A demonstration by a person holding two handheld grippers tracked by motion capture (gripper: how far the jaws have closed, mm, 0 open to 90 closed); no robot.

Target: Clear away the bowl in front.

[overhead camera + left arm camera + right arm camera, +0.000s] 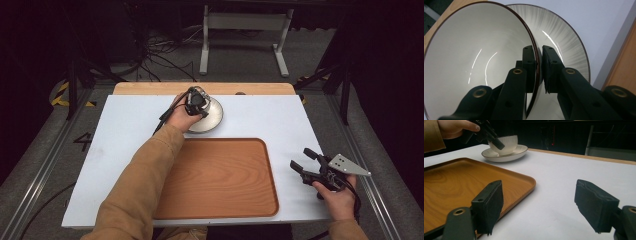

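Observation:
A white ribbed bowl with a dark rim stands on a matching saucer at the far middle of the white table. My left gripper is shut on the bowl's rim, one pad inside the wall and one outside. In the high view that gripper covers most of the bowl, and the saucer shows beneath it. The right gripper view has the bowl and saucer far off to the left. My right gripper is open and holds nothing, near the table's right front corner.
A wooden tray lies bare at the front middle, between the saucer and the person. A light wooden strip runs along the table's far edge. Beyond it are a metal stand and cables on the floor.

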